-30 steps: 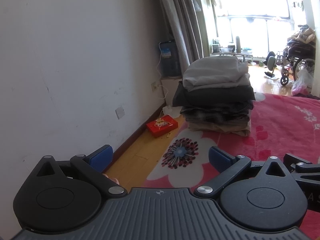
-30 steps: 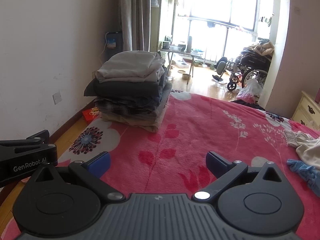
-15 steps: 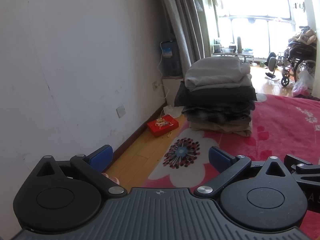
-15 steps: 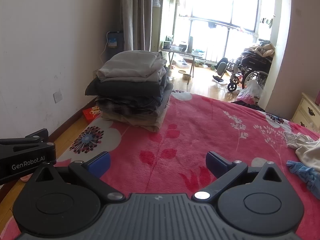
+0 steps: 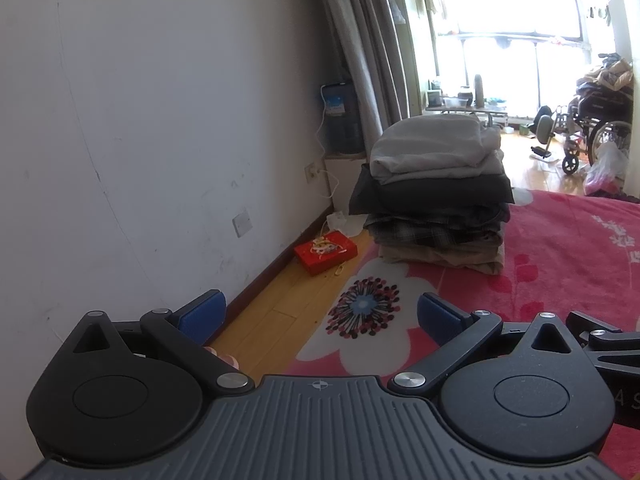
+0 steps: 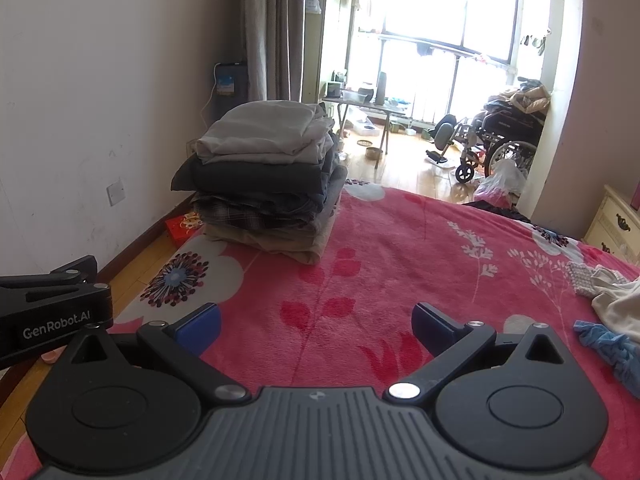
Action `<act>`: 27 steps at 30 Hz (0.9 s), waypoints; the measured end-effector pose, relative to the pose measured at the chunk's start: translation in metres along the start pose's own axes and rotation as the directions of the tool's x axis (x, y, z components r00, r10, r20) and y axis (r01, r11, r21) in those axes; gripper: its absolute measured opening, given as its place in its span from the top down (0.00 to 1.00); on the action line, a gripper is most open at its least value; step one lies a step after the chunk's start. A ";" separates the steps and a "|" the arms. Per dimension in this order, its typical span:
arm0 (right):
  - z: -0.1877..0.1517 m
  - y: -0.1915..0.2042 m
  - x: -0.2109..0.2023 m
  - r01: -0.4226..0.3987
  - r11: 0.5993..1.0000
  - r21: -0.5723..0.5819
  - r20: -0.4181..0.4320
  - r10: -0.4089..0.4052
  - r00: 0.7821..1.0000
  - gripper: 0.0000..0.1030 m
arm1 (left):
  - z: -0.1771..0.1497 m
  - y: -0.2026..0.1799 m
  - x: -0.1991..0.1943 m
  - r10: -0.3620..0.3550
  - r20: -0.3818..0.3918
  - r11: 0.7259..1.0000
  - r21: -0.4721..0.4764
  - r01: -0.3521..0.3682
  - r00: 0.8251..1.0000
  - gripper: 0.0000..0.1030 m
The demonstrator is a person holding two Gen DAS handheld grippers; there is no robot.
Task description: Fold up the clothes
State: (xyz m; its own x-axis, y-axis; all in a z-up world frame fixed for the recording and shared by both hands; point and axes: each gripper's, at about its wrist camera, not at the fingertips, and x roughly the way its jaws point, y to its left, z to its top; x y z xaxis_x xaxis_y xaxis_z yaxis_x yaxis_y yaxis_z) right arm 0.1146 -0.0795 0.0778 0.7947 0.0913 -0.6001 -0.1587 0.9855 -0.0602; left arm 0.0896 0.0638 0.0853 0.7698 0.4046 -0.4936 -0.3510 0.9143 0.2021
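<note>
Left gripper (image 5: 318, 314): the jaws stand wide apart with nothing between the blue pads (image 5: 202, 314). The unit is held over the left edge of the bed, above the white flower print of the red floral blanket (image 5: 560, 264) and the strip of wooden floor (image 5: 280, 304) beside it. Fingertips of the person's hand (image 5: 224, 358) show just below the left linkage.

Right gripper (image 6: 316, 320): the jaws are likewise spread wide and hold nothing. The unit hovers over the middle of the blanket, clear of all garments. The body of the left gripper appears at the left edge of this view, just beside it.

Folded stack of clothes (image 6: 266, 178): it sits on the far left corner of the bed, well ahead of both grippers and touching neither. A light grey garment (image 5: 430, 148) lies on top, dark grey pieces under it, a plaid layer lower down and a tan piece at the bottom.

Unfolded clothes (image 6: 612, 312): a cream garment and a blue piece lie crumpled at the right edge of the bed, to the right of the right gripper.

Surroundings: a red box (image 5: 326, 252) lies on the floor against the white wall (image 5: 160, 140); a wheelchair (image 6: 496, 140) stands near the bright window (image 6: 448, 12).
</note>
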 end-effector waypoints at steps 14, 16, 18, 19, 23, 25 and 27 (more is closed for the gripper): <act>-0.001 0.002 0.001 -0.003 1.000 0.001 -0.005 0.003 1.000 0.00 | 0.001 0.001 0.002 0.003 -0.001 1.000 -0.002 -0.003 1.000 0.00; -0.001 0.002 0.001 -0.004 1.000 -0.001 -0.005 0.004 1.000 0.00 | 0.001 0.002 0.002 0.003 -0.002 1.000 -0.004 -0.003 1.000 0.00; -0.002 0.003 0.001 -0.004 1.000 -0.001 -0.005 0.004 1.000 0.00 | 0.000 0.002 0.002 0.003 -0.002 1.000 -0.005 -0.004 1.000 0.00; -0.002 0.003 0.001 -0.005 1.000 0.000 -0.004 0.005 1.000 0.00 | 0.000 0.002 0.002 0.004 -0.001 1.000 -0.006 -0.004 1.000 0.00; -0.001 0.004 0.001 -0.005 1.000 0.002 -0.004 0.005 1.000 0.00 | 0.000 0.003 0.001 0.005 0.001 1.000 -0.007 -0.005 1.000 0.00; -0.001 0.004 0.001 -0.005 1.000 0.001 -0.003 0.005 1.000 0.00 | 0.000 0.003 0.001 0.006 0.002 1.000 -0.006 -0.006 1.000 0.00; -0.001 0.003 0.001 -0.005 1.000 0.001 -0.004 0.005 1.000 0.00 | 0.000 0.003 0.001 0.006 0.003 1.000 -0.006 -0.006 1.000 0.00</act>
State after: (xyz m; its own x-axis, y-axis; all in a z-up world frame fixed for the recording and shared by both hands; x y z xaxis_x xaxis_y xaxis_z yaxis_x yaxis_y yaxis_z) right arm 0.1142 -0.0762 0.0757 0.7915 0.0952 -0.6037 -0.1620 0.9851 -0.0570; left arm 0.0896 0.0672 0.0852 0.7691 0.4101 -0.4902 -0.3586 0.9118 0.2001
